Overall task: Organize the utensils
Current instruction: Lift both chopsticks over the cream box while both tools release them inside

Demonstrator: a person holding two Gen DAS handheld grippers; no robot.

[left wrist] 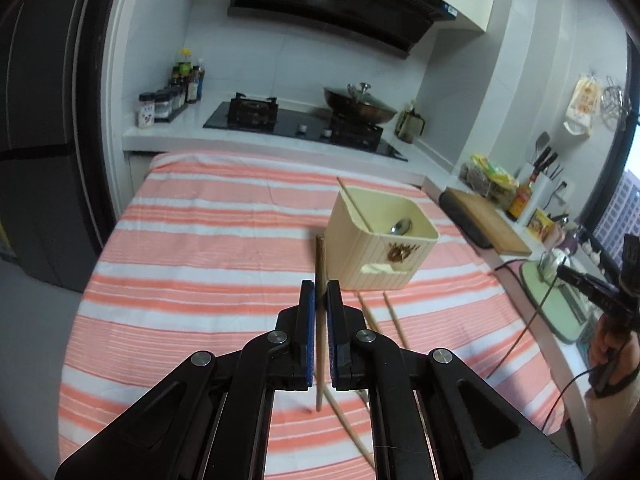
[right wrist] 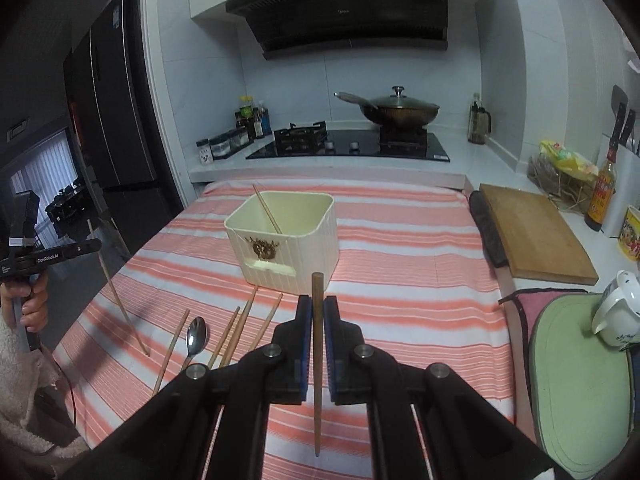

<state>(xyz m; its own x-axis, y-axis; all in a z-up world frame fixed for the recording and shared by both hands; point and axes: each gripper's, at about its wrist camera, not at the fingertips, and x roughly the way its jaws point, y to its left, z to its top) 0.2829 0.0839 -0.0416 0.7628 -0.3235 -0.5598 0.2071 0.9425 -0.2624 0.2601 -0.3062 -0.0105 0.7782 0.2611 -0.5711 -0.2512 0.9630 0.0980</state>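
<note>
Striped orange-and-white cloth covers the tabletop (right wrist: 400, 240), stove and wok at the far end. My left claw (left wrist: 320, 300) is clamped on a chopstick (left wrist: 319, 320), held nearly upright near its middle; my right claw (right wrist: 318, 320) pinches another chopstick (right wrist: 317, 360) the same way. Upright suits dropping them end-first into the cream bin (right wrist: 288, 236), which stands just beyond both claws. One chopstick (right wrist: 267, 214) already leans inside; a spoon (left wrist: 401, 226) lies on its floor. Near left on the cloth: loose chopsticks (right wrist: 236, 332) and a second spoon (right wrist: 196, 338), waiting. Bin's near wall is the obstacle, I judge. Cutting board (right wrist: 532, 232) far right, clear.
</note>
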